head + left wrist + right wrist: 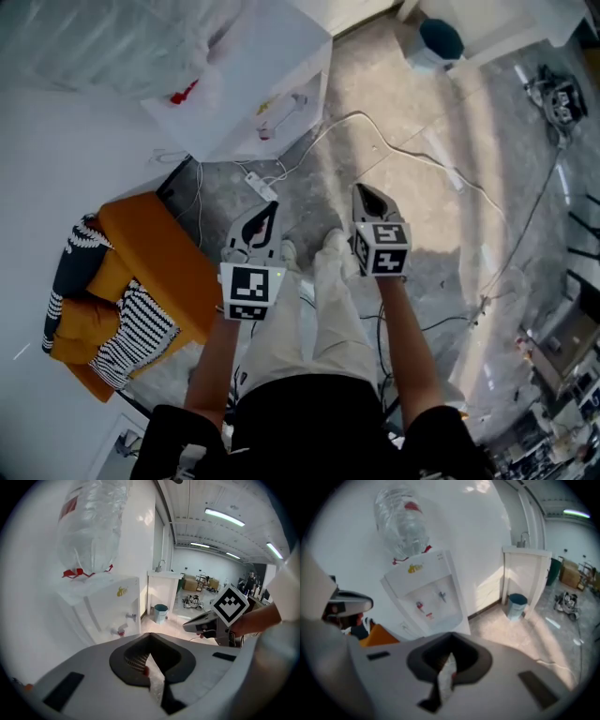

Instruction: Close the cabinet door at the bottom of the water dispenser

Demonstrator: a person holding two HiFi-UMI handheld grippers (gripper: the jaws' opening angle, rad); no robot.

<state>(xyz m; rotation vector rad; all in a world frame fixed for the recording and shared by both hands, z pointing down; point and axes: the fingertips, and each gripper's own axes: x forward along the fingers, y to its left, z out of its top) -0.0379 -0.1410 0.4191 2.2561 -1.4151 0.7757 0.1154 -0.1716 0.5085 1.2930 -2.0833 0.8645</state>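
Left gripper (pixel 265 214) and right gripper (pixel 366 195) sit just ahead of my chest. On each the fingers are pressed together with nothing between them. Past them stands the dispenser (pixel 426 597), white, against the wall with its bottle (pixel 405 522) on top, and an orange chair (pixel 155 262) just beside it.

The cabinet door is at the dispenser's foot, and I cannot see it. From above only the top of the unit shows, and in both gripper views my own gripper body covers the lower part. So I cannot tell whether it is ajar or flush.

To do this well, I would crouch until the door is in view. I would keep the fingers together and use them as a blunt pusher near the door's free edge, pressing steadily until it seats. The cables (pixel 375 127) on the floor run near the base, and I judge one could snag.
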